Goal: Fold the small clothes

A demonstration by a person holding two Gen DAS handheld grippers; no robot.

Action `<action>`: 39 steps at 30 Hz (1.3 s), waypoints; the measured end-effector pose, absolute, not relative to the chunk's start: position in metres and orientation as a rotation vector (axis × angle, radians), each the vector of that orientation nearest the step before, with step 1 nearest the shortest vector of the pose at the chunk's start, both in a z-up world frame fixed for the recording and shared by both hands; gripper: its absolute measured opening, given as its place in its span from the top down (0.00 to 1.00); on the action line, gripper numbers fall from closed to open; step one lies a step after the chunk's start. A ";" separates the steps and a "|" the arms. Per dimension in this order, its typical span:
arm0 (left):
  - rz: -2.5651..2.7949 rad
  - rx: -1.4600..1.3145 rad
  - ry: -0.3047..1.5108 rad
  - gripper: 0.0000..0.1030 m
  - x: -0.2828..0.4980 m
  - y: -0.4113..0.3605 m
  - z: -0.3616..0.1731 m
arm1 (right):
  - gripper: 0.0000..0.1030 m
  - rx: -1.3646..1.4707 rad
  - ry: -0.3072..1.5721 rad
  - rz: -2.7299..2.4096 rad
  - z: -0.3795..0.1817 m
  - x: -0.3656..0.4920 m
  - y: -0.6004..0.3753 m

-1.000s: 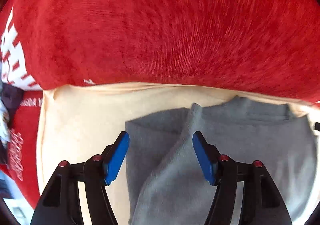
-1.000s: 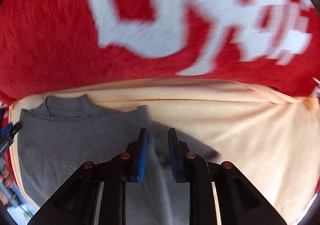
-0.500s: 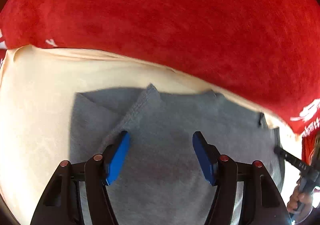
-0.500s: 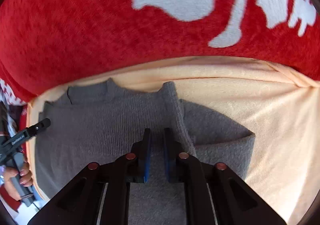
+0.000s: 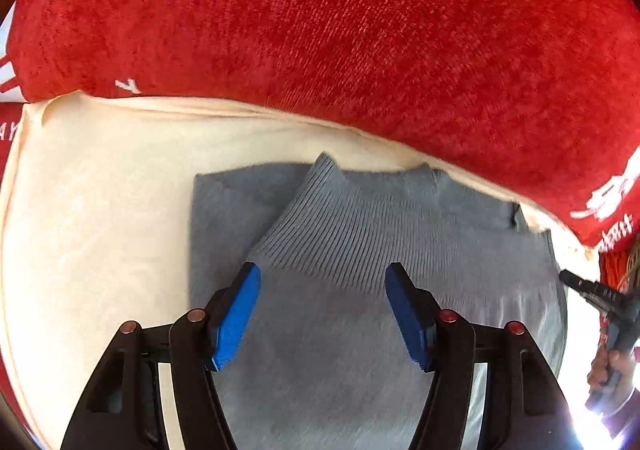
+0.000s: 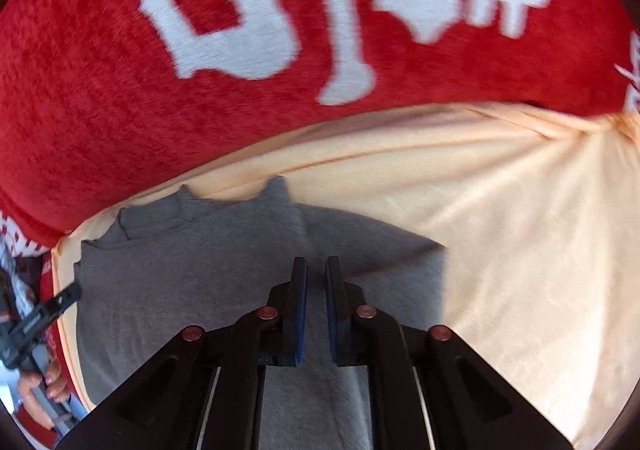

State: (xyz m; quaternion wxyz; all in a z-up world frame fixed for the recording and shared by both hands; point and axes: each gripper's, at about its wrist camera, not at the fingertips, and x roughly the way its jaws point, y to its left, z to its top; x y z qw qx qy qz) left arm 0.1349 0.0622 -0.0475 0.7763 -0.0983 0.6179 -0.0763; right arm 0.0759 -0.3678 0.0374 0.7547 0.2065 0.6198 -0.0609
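A small grey sweater point(image 5: 360, 350) lies flat on a cream cloth point(image 5: 100, 230), neck toward the red blanket. One sleeve is folded across its body, with the ribbed cuff point(image 5: 320, 209) pointing at the collar. My left gripper point(image 5: 323, 272) hovers open just above that sleeve, nothing between its blue pads. In the right wrist view the sweater point(image 6: 180, 282) fills the lower left. My right gripper point(image 6: 316, 270) points down over its middle. Its jaws stand almost together and are opening slightly, with nothing between them.
A red blanket point(image 5: 320, 29) with white lettering point(image 6: 260, 21) borders the cream cloth point(image 6: 520, 230) on the far side. Each view shows the other gripper in a hand at its edge: the right one point(image 5: 600, 302) and the left one point(image 6: 36, 322).
The right jaws have narrowed from a wider gap. The sleeve now lies folded across the sweater's body. Both grippers have shifted sideways over the sweater, and the left stays open.
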 end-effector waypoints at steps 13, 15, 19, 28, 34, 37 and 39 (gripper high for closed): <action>-0.274 -0.275 1.489 0.36 0.056 0.135 -0.033 | 0.80 0.727 1.395 -0.004 0.070 -0.030 -0.256; -0.279 -0.305 1.523 0.36 0.040 0.142 -0.040 | 0.74 0.768 1.421 0.052 0.067 -0.046 -0.222; -0.297 -0.427 1.598 0.36 0.013 0.159 -0.058 | 0.55 0.877 1.462 0.138 0.053 -0.074 -0.164; -0.282 -0.765 1.596 0.35 -0.005 0.171 -0.082 | 0.55 1.293 1.353 0.049 -0.010 -0.091 -0.121; -0.271 -0.733 1.531 0.83 -0.002 0.174 -0.072 | 0.93 1.371 1.317 -0.015 -0.011 -0.076 -0.130; -0.328 -0.582 1.472 0.83 -0.003 0.169 -0.045 | 0.93 1.244 1.316 0.034 0.012 -0.067 -0.122; -0.337 -0.549 1.476 0.83 -0.006 0.170 -0.044 | 0.93 1.187 1.344 0.043 0.017 -0.070 -0.122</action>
